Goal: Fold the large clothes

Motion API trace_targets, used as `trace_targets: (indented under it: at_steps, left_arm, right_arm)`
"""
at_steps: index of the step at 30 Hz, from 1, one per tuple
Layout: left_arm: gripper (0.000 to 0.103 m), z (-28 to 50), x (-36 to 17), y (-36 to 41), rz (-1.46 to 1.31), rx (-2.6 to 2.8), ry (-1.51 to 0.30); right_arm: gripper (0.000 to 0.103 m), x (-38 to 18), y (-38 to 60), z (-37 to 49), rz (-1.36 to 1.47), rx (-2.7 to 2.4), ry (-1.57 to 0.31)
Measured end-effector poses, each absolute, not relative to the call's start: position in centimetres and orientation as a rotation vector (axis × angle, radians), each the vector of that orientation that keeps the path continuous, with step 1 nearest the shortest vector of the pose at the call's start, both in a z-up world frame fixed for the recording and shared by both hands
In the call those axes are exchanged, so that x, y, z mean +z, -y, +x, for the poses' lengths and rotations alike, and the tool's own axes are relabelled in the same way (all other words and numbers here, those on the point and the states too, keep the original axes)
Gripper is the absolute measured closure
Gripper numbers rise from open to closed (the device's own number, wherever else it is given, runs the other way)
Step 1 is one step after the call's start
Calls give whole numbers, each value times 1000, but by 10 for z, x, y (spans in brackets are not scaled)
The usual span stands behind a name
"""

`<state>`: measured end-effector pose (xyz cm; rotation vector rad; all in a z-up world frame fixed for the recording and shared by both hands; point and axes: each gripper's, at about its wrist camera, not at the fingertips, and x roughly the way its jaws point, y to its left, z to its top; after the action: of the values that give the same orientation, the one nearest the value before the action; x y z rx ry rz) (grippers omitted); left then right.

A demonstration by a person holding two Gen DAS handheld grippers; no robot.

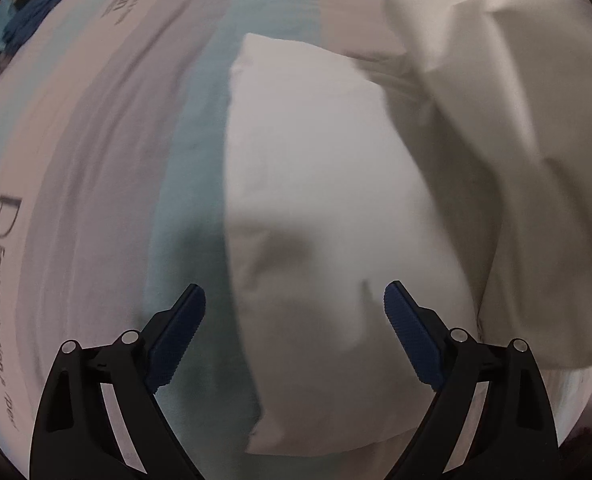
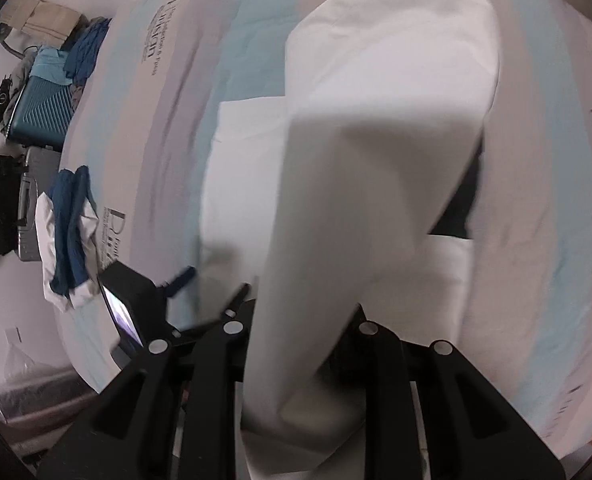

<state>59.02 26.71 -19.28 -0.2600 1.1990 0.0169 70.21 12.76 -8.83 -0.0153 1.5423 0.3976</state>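
- Both views blurred; fine detail unreliable.
- Left wrist view, far left: blue clothing [image 1: 36,8] bunched at the top-left edge, beyond the bed.
- Striped bedsheet [image 1: 108,168] with pink, grey and pale blue bands covers the surface; dark printed lettering runs along its left side.
- Left gripper [image 1: 295,300]: jaws spread wide, blue pads facing each other, nothing between them. It hangs above the near edge of the white garment [image 1: 316,208].
- White garment lies flat on the bedsheet in the centre of this view, with one straight edge along a blue stripe.
- Upper right of the same view: a raised part of the white cloth hangs in folds above the flat part.
- Right wrist view, far left: teal suitcase [image 2: 42,108] on the floor beside the bed, with blue clothes piled just above it.
- Blue and white clothing pile [image 2: 70,236] sits on the left edge of the bed.
- A black device [image 2: 130,300] with a lit screen shows at lower left, with a blue-padded finger just beside it; likely the other gripper, cannot confirm.
- Right gripper [image 2: 300,320]: fingers drawn close together, with the white garment [image 2: 376,160] pinched between them; the fingertips are hidden by cloth.
- From the right gripper the cloth rises in a broad fold up the centre of the view, above the flat white layer on the sheet.
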Motion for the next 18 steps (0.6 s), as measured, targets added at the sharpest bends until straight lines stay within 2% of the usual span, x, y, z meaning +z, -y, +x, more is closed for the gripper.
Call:
trace_targets:
  at_steps: [10,18]
  left_arm:
    - [14,553,-170,-327,-308,73,-1152]
    - [14,516,-158,-374,-330,133,-1144]
  right_arm:
    - [83,-150,-213,677,-20,418,-1556]
    - [79,-195,-242,671,-59,420,-1529]
